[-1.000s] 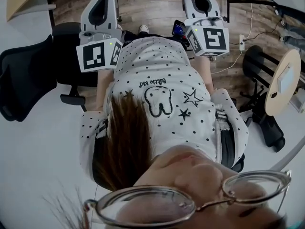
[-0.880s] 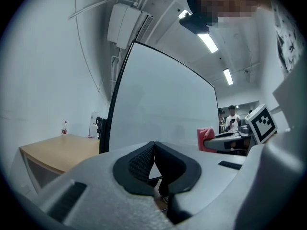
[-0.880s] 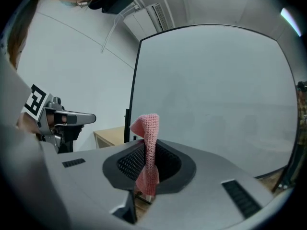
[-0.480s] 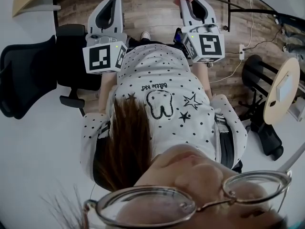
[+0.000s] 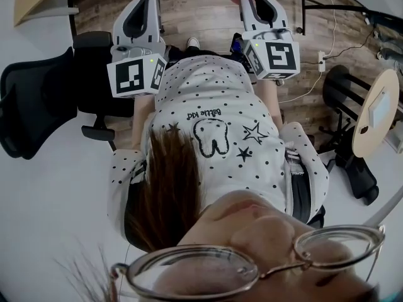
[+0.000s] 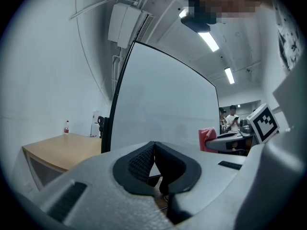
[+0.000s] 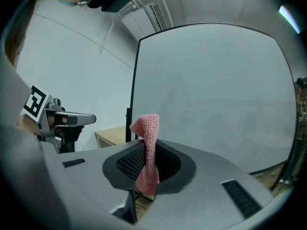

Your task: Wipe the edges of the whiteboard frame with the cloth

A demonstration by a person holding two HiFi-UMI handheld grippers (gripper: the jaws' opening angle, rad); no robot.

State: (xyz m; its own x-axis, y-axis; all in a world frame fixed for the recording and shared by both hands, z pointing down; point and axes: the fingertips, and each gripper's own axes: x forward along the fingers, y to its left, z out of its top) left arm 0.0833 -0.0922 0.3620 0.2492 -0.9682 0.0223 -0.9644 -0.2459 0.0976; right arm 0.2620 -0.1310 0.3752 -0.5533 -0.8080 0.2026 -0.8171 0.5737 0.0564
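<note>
Right gripper is clamping the pink cloth; the whiteboard frame, at 10 o'clock, is awaiting wiping. Left gripper is idling closed, empty.

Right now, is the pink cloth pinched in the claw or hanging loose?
Pinched. The cloth stands bunched between the jaws of the right gripper, which are shut on it.

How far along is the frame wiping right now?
Done: the right gripper is shut on the pink cloth. In hand: it holds the cloth up facing the whiteboard, apparently short of the black frame. To do: wiping the frame edges; no contact shows yet. The left gripper is shut, empty.
</note>
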